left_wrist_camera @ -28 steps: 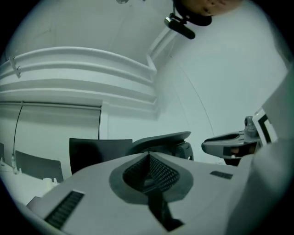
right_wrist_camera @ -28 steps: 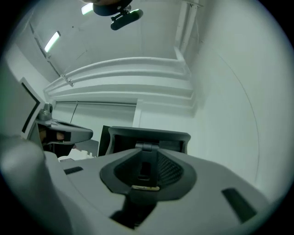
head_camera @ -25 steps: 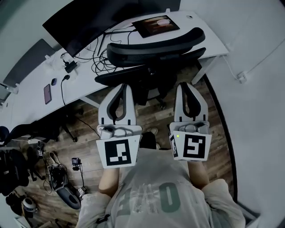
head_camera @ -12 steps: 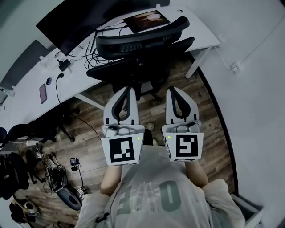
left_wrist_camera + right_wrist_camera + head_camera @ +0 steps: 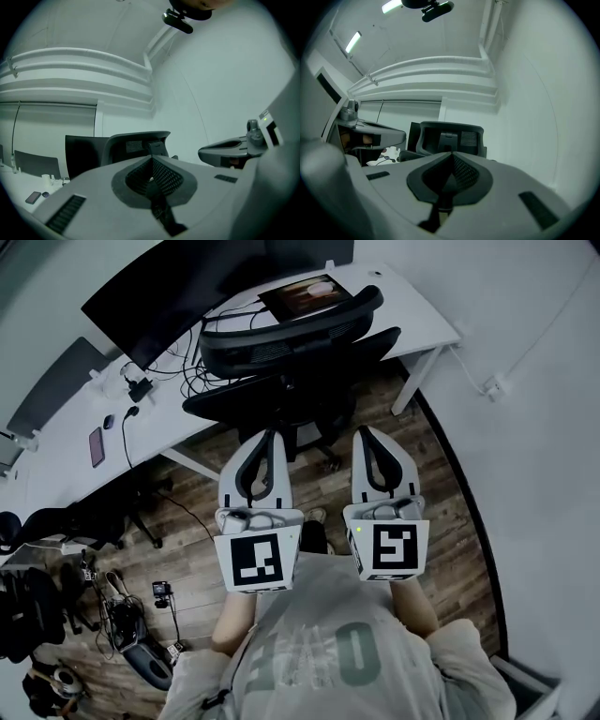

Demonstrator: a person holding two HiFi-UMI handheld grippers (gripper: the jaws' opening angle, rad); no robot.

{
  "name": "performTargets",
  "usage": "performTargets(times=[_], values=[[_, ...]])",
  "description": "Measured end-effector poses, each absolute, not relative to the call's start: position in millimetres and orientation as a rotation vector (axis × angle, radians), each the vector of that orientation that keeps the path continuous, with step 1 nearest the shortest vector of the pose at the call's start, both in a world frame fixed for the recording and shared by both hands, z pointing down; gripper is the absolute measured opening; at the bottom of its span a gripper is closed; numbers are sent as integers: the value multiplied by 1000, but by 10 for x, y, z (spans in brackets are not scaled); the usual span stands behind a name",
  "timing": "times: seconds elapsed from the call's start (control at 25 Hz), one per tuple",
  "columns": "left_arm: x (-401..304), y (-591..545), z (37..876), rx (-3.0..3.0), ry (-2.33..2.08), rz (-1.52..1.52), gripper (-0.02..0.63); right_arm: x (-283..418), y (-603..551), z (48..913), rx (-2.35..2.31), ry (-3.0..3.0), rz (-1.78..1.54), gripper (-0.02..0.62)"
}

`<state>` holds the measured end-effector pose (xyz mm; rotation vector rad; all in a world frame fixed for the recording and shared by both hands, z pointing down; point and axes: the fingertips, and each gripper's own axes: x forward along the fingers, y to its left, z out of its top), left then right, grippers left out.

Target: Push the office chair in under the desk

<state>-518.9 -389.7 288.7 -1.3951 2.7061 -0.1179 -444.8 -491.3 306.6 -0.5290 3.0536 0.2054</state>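
A black office chair stands at the white desk, its seat partly under the desktop and its mesh backrest toward me. My left gripper and right gripper are held side by side, level, pointing at the chair. Both are shut with nothing between their jaws. In the left gripper view the left gripper stays short of the backrest, apart from it. The right gripper view shows the same gap between the right gripper and the chair.
A dark monitor, a tablet, tangled cables and a phone lie on the desk. A desk leg and the wall close off the right. Another chair and floor clutter sit at the left.
Both grippers have drawn slightly back toward me and closer together in the head view. The chair's backrest now lies nearer the tablet on the desk.
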Motion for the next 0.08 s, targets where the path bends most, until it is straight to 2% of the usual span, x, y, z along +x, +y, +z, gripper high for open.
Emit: performTargets(times=[0.08], values=[[-5177, -3894, 2887, -1393, 2712, -128, 15, -4433, -4928, 3058, -524, 3052, 195, 20]])
